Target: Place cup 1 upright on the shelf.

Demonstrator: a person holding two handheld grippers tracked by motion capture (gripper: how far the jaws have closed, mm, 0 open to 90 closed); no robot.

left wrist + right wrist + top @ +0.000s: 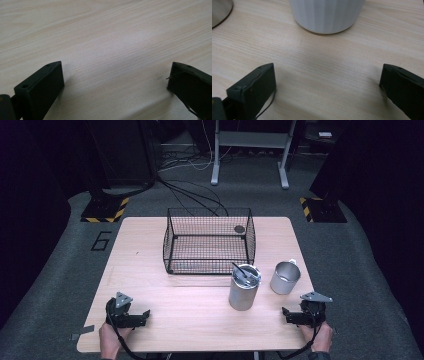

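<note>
item: right gripper (289, 314), at the near right edge of the table (150, 260), jaws spread wide, holding nothing. left gripper (145, 316), near left edge, jaws likewise wide and empty over bare wood.

item: tall metal canister (244, 287), upright on the table, right of centre, just in front of the wire basket (209, 241) and close to the right gripper; a dark utensil (242, 272) leans out of its top. you see the canister's base straight ahead in the right gripper view (327, 15).

item: metal cup (285, 277), just right of the canister, apart from it.

handling: the reach looks yet to begin. you keep the jaws wide, approach the canister low and level, centre it between the pads, and close below mid-height so it stays upright and clear of the cup.

obscured: the canister's contents; the utensil's kind; a small dark disc (239, 228) at the basket's far right corner, whether inside or behind it you cannot tell.
</note>
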